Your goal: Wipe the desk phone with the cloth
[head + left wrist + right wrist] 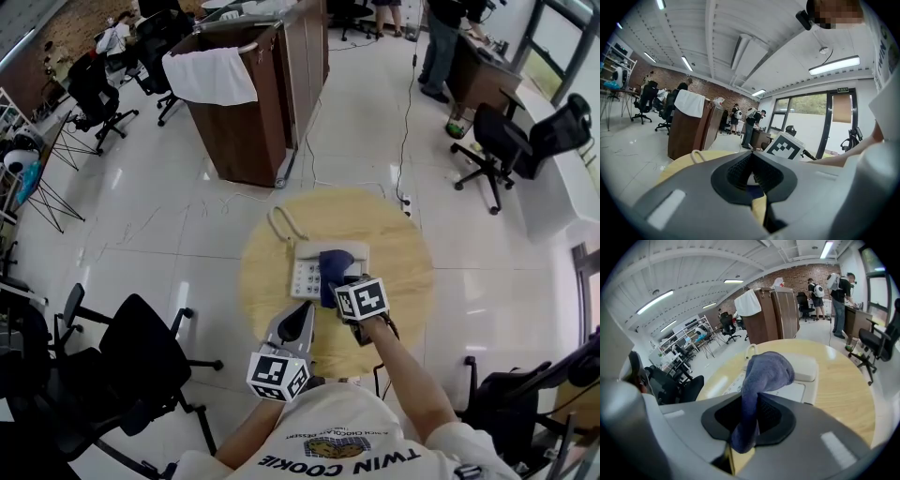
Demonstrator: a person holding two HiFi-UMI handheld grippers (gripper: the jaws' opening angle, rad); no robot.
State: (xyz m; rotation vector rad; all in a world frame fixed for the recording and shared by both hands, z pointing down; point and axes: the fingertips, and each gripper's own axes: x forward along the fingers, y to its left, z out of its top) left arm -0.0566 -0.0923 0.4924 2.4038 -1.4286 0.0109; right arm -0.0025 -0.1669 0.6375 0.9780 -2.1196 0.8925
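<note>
We see round wooden table point(403, 272) at centre, on glossy white floor point(141, 234). We note brown wooden cabinet point(248, 122) beyond table, white towel point(211, 77) draped over its rail. We log black office chair point(141, 361) near left, second chair point(511, 141) far right. Black cable point(406, 112) crosses floor to power strip point(405, 202) just beside table edge.

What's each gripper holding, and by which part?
Right gripper is shut on the blue cloth, pinching it near one end; the rest bunches forward over the desk phone. Left gripper is shut, holding nothing.
</note>
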